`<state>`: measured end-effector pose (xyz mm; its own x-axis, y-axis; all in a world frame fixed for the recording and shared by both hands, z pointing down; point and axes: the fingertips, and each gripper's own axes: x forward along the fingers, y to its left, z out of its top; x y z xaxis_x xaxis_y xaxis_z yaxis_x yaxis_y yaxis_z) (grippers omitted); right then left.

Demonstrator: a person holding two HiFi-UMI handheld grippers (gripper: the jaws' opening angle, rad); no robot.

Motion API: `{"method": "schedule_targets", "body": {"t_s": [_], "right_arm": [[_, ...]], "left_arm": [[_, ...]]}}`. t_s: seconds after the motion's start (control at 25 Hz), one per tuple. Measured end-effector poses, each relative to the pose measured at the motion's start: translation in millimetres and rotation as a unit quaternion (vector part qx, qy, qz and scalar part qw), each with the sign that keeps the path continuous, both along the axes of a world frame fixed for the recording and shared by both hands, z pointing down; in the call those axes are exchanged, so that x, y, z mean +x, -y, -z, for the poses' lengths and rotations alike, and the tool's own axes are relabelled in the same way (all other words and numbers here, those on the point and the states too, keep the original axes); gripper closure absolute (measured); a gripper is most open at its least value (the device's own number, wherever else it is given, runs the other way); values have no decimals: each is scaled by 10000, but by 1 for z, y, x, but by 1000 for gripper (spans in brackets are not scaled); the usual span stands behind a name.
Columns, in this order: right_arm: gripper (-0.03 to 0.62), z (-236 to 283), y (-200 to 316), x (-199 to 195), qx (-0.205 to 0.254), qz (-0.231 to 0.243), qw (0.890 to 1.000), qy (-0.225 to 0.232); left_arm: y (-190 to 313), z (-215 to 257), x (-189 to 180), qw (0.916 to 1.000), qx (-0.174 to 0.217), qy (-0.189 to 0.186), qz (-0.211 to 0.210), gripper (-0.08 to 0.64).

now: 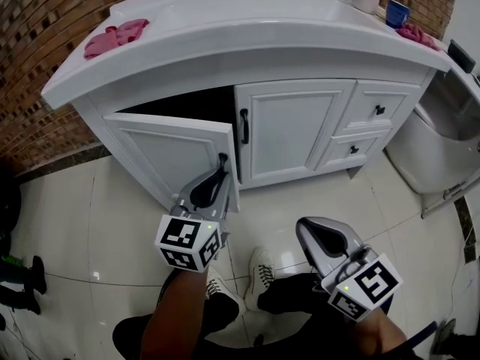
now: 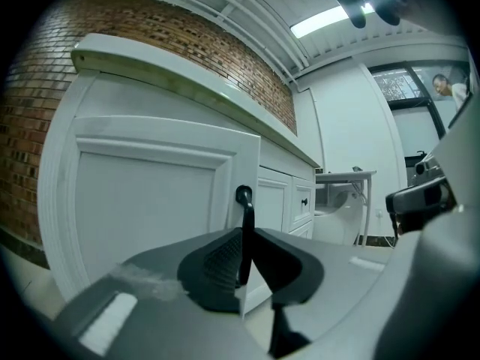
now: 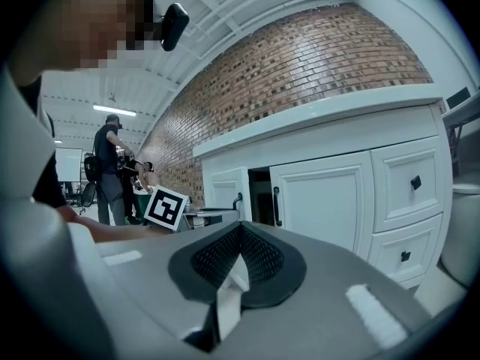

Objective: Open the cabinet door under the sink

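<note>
My left claw [image 1: 219, 172] is clenched on the black handle [image 2: 244, 227] of the cabinet door [image 1: 169, 150] under the sink. The bar stands upright between my pads, gripped along its lower part. The door is swung partly open, its panel stretching away to the left of that claw, with the dark opening [image 1: 187, 105] beyond it. Just right of the claw, the second door [image 1: 292, 130] is closed. My right claw [image 1: 307, 229] is pressed together on nothing, held low and well apart from the cabinet.
</note>
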<state>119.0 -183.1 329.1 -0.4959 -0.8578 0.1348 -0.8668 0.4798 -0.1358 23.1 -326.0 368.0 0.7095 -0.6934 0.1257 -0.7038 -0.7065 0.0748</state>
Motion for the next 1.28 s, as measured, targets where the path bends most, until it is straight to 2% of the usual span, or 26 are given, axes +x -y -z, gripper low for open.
{"method": "schedule_targets", "body": {"t_s": [0.64,1.28], "right_arm": [[583,16,-65,-29,199,130,9997,-53],[583,27,-109,-57,420,456,9980,-89]], "left_arm": [[-64,-4,-55,9996,-72,127,234,509],[-112,-5,-150,9953,-16,115,962,514]]}}
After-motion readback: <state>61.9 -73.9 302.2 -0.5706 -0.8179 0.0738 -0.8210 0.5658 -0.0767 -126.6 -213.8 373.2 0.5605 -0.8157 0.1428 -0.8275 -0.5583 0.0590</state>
